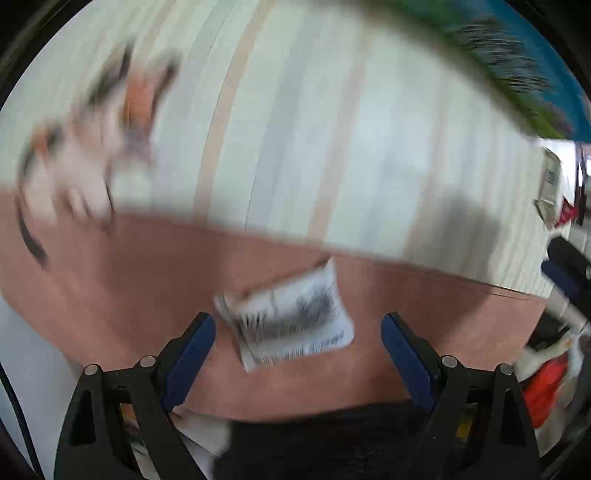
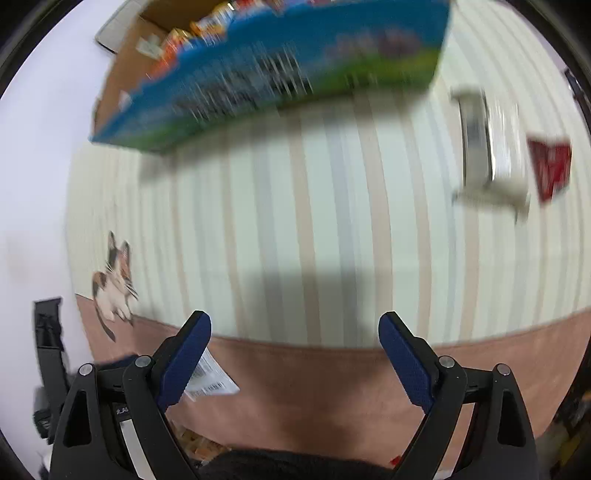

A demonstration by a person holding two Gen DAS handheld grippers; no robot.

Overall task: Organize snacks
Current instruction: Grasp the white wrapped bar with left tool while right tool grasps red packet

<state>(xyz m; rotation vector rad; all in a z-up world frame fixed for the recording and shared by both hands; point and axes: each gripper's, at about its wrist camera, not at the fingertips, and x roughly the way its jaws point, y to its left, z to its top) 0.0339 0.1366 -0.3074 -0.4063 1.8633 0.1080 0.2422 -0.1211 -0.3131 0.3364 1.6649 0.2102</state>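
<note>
The picture is smeared by motion in both views. My left gripper is open over the pink border of a striped mat. A white snack packet with black print shows between its blue fingers, clear of both pads. My right gripper is open too, with nothing between its fingers. The same white packet peeks out beside its left finger. At the far side of the mat stands a blue carton with orange snack packs inside.
A pale packet and a red packet lie on the mat at the right. A cat picture marks the mat's left corner. Dark clothing fills the near edge. More snack packs lie low at the right.
</note>
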